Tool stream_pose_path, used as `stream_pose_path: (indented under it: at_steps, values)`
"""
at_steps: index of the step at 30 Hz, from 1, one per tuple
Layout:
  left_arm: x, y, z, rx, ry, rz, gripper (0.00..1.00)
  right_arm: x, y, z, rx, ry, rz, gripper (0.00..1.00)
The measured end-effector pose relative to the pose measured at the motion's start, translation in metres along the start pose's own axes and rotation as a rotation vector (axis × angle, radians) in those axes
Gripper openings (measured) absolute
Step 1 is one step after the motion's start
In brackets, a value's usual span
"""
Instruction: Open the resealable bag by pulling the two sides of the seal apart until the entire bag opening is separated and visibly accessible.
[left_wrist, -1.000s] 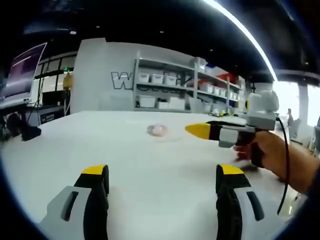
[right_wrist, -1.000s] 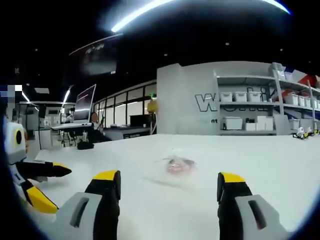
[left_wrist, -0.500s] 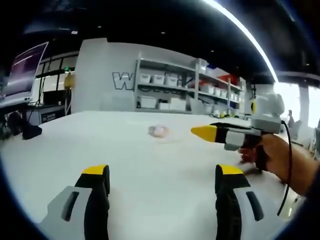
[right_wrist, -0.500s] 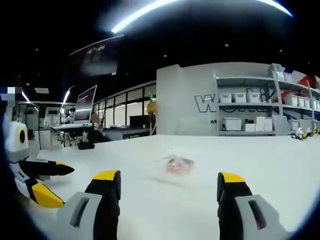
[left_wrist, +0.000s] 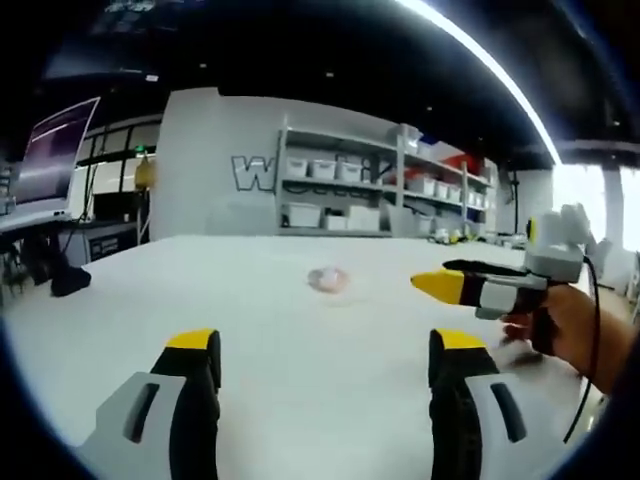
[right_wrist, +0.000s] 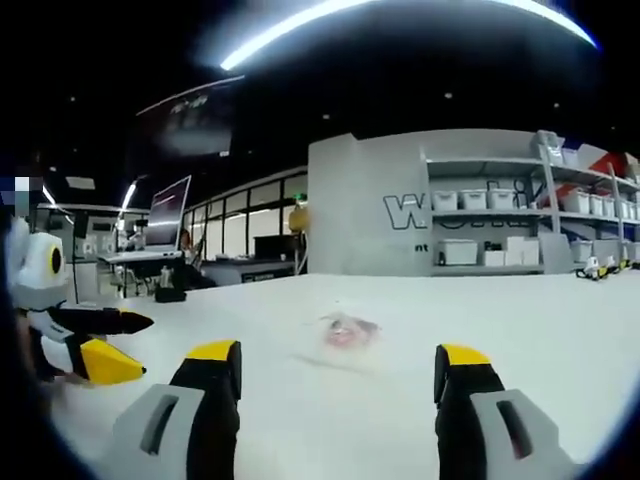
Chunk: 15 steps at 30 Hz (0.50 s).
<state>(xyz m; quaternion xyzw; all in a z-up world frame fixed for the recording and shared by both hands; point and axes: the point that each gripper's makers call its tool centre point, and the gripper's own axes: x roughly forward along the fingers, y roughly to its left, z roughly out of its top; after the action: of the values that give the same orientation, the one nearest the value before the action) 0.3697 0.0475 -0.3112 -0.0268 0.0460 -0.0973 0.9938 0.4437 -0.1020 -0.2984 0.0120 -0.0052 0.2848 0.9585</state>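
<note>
Both the left gripper (left_wrist: 318, 352) and right gripper (right_wrist: 335, 362) hover spread and empty; the bag (right_wrist: 345, 330) lies ahead, untouched, its seal unopened.

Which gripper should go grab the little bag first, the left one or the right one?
Probably either. The bag lies alone on the table, ahead of both. The right gripper and the left gripper are both open, and neither touches it.

A white table (left_wrist: 300, 330) carries a small clear bag (left_wrist: 328, 279) with pinkish contents.
</note>
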Motion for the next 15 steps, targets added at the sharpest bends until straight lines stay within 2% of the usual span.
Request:
stream_pose_path:
  at_steps: [6,11,15]
  values:
    - [-0.002,0.005,0.005,-0.003,-0.043,0.026,0.89,-0.014,-0.012,0.008,-0.012,-0.022,-0.041,0.83]
    - [-0.003,0.011,0.001,-0.009,-0.041,0.043,0.93,-0.025,-0.024,0.01,-0.04,-0.024,-0.075,0.86]
    - [-0.001,0.012,0.004,-0.012,-0.047,0.046,0.97,-0.031,-0.034,0.012,-0.045,-0.025,-0.094,0.89]
